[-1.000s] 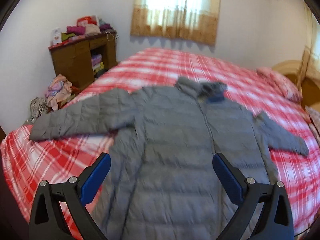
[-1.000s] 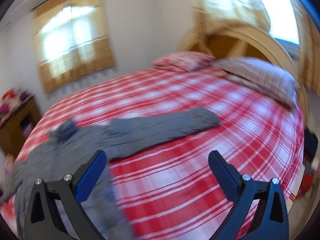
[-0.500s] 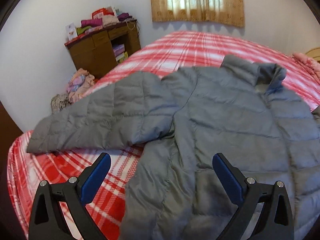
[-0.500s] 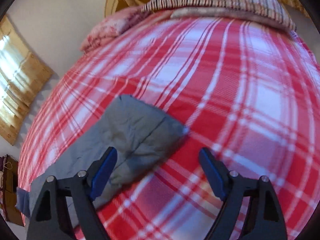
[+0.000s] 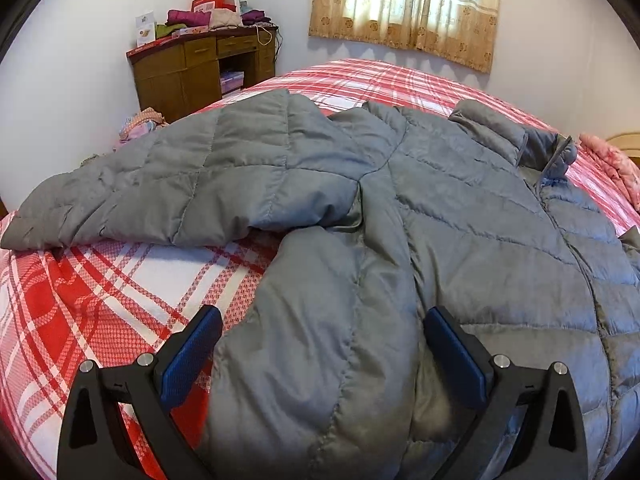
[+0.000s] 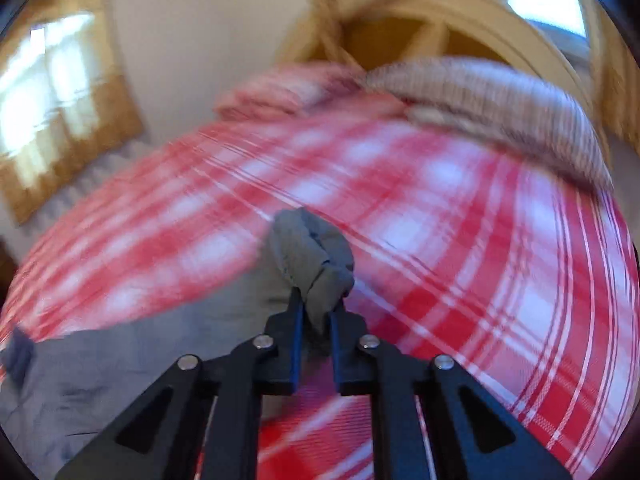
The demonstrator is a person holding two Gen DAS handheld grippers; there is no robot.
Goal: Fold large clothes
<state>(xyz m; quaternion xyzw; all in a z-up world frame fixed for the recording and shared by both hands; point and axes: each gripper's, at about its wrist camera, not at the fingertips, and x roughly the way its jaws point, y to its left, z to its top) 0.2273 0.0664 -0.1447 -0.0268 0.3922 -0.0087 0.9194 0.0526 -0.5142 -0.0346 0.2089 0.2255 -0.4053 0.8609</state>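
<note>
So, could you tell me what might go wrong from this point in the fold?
The right gripper pinches only the bunched cuff of the jacket's sleeve, so the slick fabric may slip out mid-swing. The left gripper is open over the jacket and pins nothing, so pulling could drag the body across the bedspread. The other sleeve lies spread near the bed's edge and might slide off.

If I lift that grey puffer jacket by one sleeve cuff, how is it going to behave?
Probably floppy: the cuff already bunches between the right gripper's shut fingers. The grey puffer jacket looks puffy and quilted, so likely light for its bulk. Its smooth shell may slide on the plaid bedspread.
</note>
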